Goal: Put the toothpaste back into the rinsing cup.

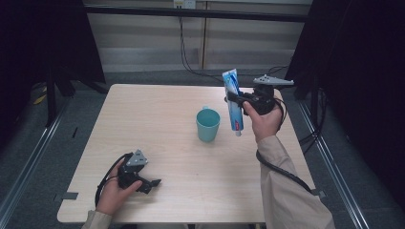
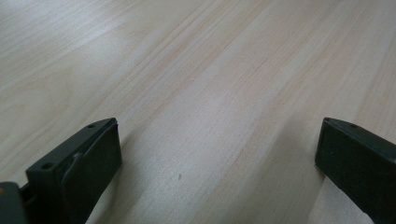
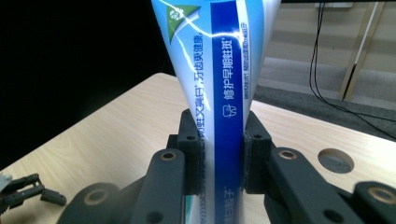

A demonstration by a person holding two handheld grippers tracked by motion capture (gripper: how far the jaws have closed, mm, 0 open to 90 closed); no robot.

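A blue and white toothpaste tube (image 1: pixel 233 100) stands almost upright in the air at the table's far right, cap end down. My right gripper (image 1: pixel 235 98) is shut on its middle. In the right gripper view the tube (image 3: pixel 219 74) rises between the two black jaws, squeezed at the grip. A teal cup (image 1: pixel 208 124) stands upright on the table just left of the tube. My left gripper (image 1: pixel 152 183) rests low at the near left of the table, held by a hand. Its jaws stand wide open over bare wood (image 2: pixel 215 116) with nothing between them.
The light wooden table (image 1: pixel 157 109) has a round cable hole (image 3: pixel 335 160) near its far right corner. Black curtains flank both sides. Cables hang down the back wall (image 1: pixel 186 52). A small dark object (image 3: pixel 25 189) lies at the lower left in the right gripper view.
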